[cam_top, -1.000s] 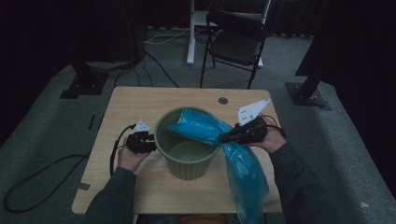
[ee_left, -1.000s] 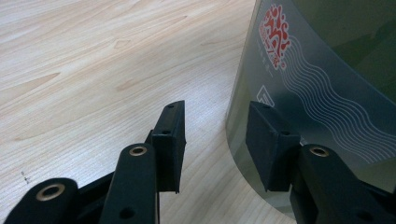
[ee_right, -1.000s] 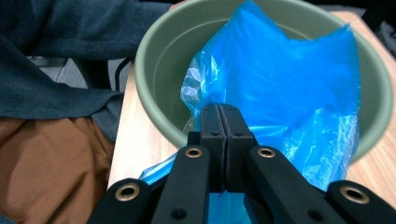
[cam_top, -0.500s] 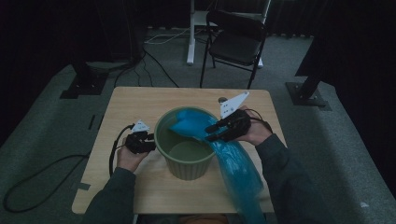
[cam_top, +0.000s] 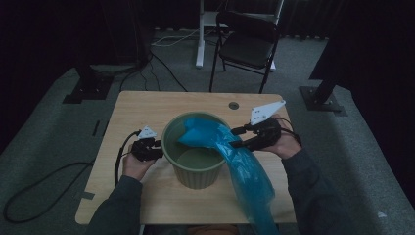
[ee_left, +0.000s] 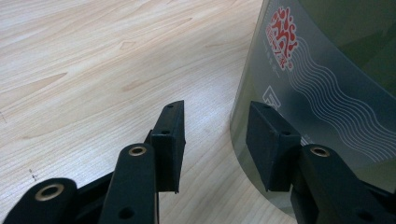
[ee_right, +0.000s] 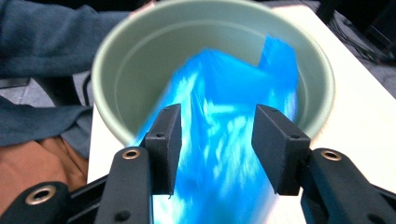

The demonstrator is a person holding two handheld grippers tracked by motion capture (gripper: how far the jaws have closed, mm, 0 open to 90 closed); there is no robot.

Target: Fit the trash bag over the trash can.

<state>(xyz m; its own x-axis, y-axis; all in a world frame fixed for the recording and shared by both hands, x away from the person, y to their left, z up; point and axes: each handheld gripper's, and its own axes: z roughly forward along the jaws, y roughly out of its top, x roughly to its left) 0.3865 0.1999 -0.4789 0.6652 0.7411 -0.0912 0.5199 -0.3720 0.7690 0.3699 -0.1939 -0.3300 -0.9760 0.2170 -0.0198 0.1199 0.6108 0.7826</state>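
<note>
A round green bin (cam_top: 195,178) stands in the middle of the wooden table (cam_top: 147,107). A blue plastic bag (cam_top: 247,171) lies over its right rim, its top end inside the bin and its long tail hanging past the table's front edge. My right gripper (cam_top: 235,137) hovers at that rim. Its jaws have just been opening and now stand apart over the bag (ee_right: 219,93) without pressing it. My left gripper (cam_top: 155,149) is open by the bin's left wall (ee_left: 327,84), one jaw close to it with nothing between the jaws.
A black folding chair (cam_top: 244,46) and a white stand (cam_top: 200,34) are on the floor beyond the table. A cable hole (cam_top: 234,105) sits near the table's far edge. Bare wood lies left of the bin (ee_left: 93,70).
My right gripper has opened and let go of the blue bag, after shifting briefly toward the far side and back. The bag's top has settled into the bin. The left gripper has stayed put.
</note>
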